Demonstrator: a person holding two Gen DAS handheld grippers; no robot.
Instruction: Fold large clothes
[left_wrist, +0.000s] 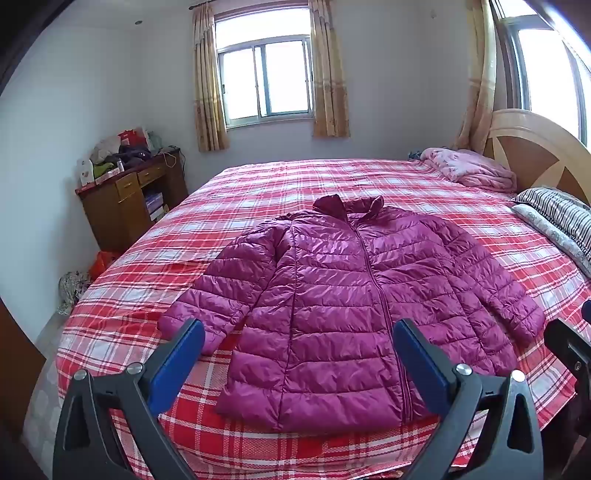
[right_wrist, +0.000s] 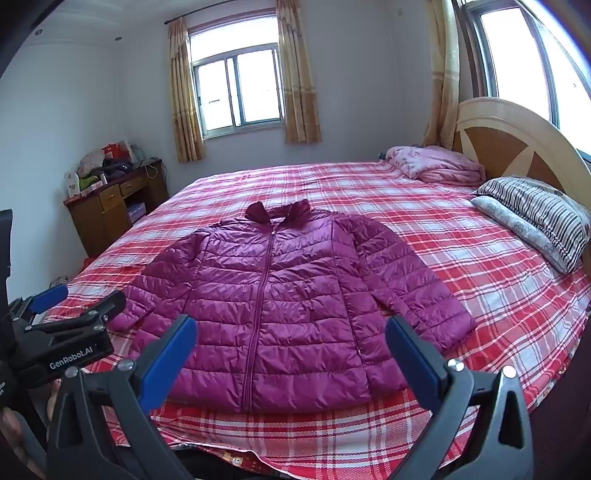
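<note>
1. Bed (left_wrist: 369, 177): I see a wide bed under a red plaid sheet. It carries the whole job. A pink blanket (left_wrist: 472, 170) and striped pillows (right_wrist: 535, 218) lie at the headboard end, well apart from the work.

2. Jacket (left_wrist: 351, 295): a magenta quilted puffer lies flat, front up and zipped, on the near half of the bed. The collar (right_wrist: 277, 212) points to the far window and the hem (right_wrist: 280, 398) lies nearest me. Both sleeves angle outward and down from the shoulders.

3. Handling, as I judge it: the jacket looks light, soft and springy. The shell is glossy, so I expect it to slide in a grip and to puff back open after each fold. Nothing here seems fragile.

4. Hold points, as I judge them: the left cuff (left_wrist: 184, 328) and right cuff (right_wrist: 458, 328) are the thinnest places to pinch. I would take a cuff or shoulder seam first, fold the sleeves across the chest, then lift the hem corners toward the collar.

5. Left tool (left_wrist: 299, 332): fingers spread wide, holding nothing, hovering above the hem.

6. Right tool (right_wrist: 291, 328): fingers likewise spread, empty, above the hem and clear of the cloth.
</note>
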